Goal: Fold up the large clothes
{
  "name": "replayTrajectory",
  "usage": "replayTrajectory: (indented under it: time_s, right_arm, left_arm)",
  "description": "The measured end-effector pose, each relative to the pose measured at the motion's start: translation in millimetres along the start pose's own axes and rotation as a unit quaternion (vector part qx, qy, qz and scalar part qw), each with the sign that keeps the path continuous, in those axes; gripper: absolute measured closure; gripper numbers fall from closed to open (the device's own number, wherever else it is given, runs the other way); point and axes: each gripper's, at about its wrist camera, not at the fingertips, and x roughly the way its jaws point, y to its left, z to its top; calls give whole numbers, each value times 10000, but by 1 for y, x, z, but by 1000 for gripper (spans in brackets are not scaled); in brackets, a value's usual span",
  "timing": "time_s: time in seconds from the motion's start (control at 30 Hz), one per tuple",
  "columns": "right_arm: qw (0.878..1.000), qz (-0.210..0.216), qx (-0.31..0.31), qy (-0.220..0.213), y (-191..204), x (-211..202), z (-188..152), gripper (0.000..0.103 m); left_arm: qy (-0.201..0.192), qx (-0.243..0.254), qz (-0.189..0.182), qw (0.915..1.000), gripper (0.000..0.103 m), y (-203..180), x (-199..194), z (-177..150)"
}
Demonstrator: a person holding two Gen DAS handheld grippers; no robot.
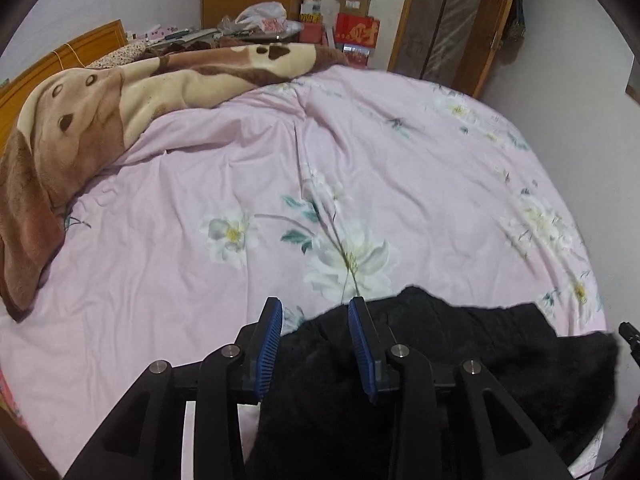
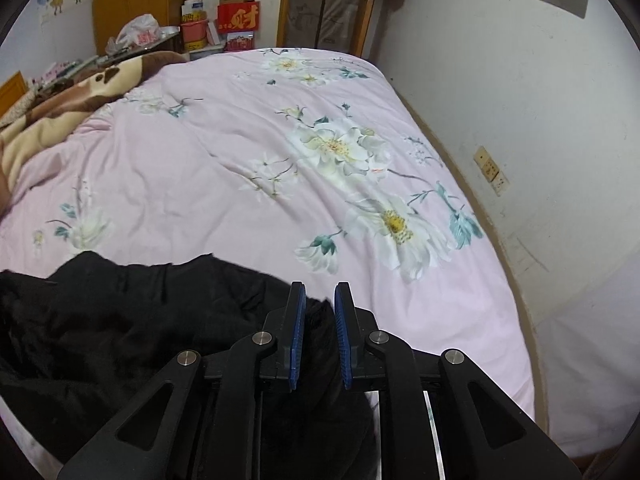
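A black fleecy garment (image 1: 460,352) lies crumpled on the near edge of a bed with a pink flowered cover (image 1: 200,168). My left gripper (image 1: 315,304) hangs over the garment's left end. Its blue pads (image 1: 270,344) stand apart, the cloth lies between them, and neither pad presses on it. In the right wrist view the same garment (image 2: 140,320) spreads to the left. My right gripper (image 2: 320,286) is at its right end, the pads nearly together with a fold of black cloth pinched between them. The bed cover (image 2: 240,140) stretches ahead.
A brown and cream plush blanket (image 1: 80,120) is heaped at the bed's far left, also seen as the blanket (image 2: 48,112). Boxes and bags (image 1: 352,28) stand beyond the bed beside a wooden door (image 1: 452,24). A white wall (image 2: 520,160) runs close along the bed's right side.
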Motion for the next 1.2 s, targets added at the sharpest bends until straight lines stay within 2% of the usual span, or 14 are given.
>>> replayTrajectory:
  time_s: [0.07, 0.13, 0.17, 0.2, 0.23, 0.27, 0.33, 0.53, 0.7, 0.73, 0.77, 0.9, 1.0, 1.2]
  right_arm:
    - [9999, -95, 20, -54, -6, 2, 2, 87]
    - [9998, -102, 30, -151, -11, 0, 5, 83]
    - [9997, -26, 2, -237, -15, -2, 4, 77]
    - [9996, 62, -30, -288, -18, -4, 2, 73]
    - [9992, 158, -70, -354, -21, -6, 0, 63]
    - [9985, 282, -119, -452, -26, -9, -6, 47]
    - [9968, 624, -218, -453, -33, -8, -17, 30]
    - [9926, 1122, -455, -3, -40, 28, -54, 30]
    - [9840, 1732, -300, 295, -30, 56, -58, 30]
    - [9830, 1797, -199, 330, -31, 58, -59, 37]
    - [9808, 1919, -50, 349, -32, 60, -59, 55]
    - [9829, 1828, -118, 174, -28, 51, -59, 88]
    - [9860, 1646, -236, -129, -27, 36, -55, 92]
    - [9856, 1329, -163, -1031, -31, -3, -23, 93]
  left_arm:
    - [-122, -87, -98, 9998, 66, 9, -4, 2]
    - [-365, -145, -66, 9992, 51, 22, -13, -1]
    - [-424, -94, -68, 9990, 36, 25, -16, -2]
    - [-497, -32, -139, 9987, 28, 30, -18, -6]
    - [-487, 26, -337, 9982, 27, 34, -17, -11]
    - [-397, 67, -460, 9981, 26, 37, -14, -13]
    - [-53, 204, -633, 9978, 26, 39, 0, -26]
    - [537, 829, -865, 9913, 26, 15, 34, -65]
    - [693, 860, -916, 9896, 26, -2, 51, -72]
    - [670, 859, -869, 9902, 26, -4, 52, -71]
    - [661, 874, -801, 9907, 31, -6, 52, -71]
    - [589, 1173, -388, 9906, 72, -14, 50, -71]
    - [336, 1103, -296, 9929, 80, -10, 39, -63]
    - [-484, 953, -109, 9942, 81, -11, 11, -33]
